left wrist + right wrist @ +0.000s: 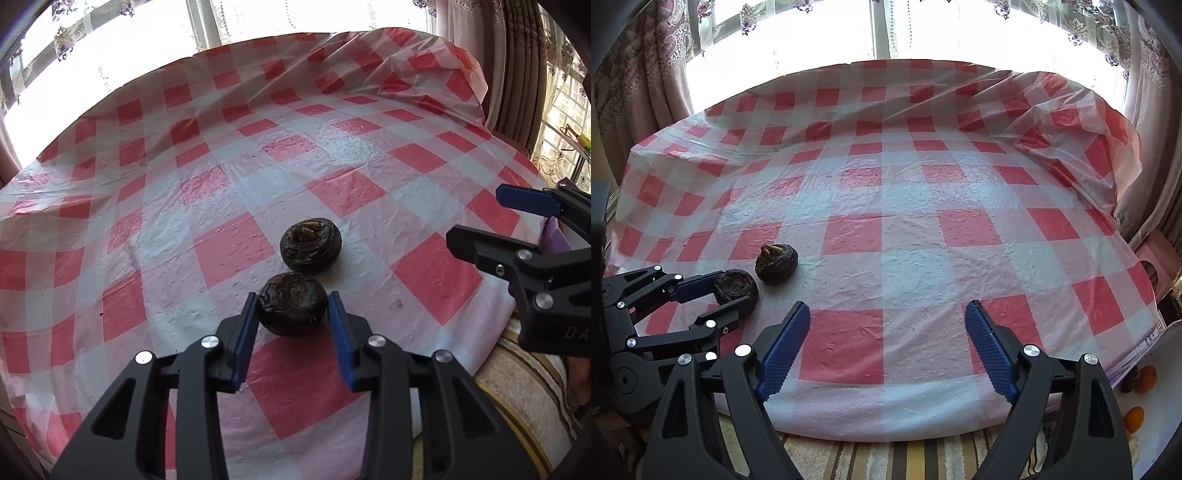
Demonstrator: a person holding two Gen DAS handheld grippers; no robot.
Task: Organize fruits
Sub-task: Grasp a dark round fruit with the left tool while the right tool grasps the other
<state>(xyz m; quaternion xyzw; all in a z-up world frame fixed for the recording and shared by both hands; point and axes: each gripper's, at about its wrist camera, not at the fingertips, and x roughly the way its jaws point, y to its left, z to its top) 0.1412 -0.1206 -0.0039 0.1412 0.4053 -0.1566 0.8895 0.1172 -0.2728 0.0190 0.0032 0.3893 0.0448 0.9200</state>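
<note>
Checked red-and-white cloth covers the round table, crinkled and mostly bare, with bright curtained windows behind it. At its near left, the left gripper is clamped on a dark round fruit, its blue pads touching both sides. A second dark fruit, sprout up, sits just beyond, close but apart. The right gripper hangs with its jaws wide and nothing between them, over the near edge, with open cloth ahead and to its right. Far right, the cloth bunches up in folds at the rim. Only the right view shows orange fruits on a white surface off the table's near right edge, and a striped rug below.
</note>
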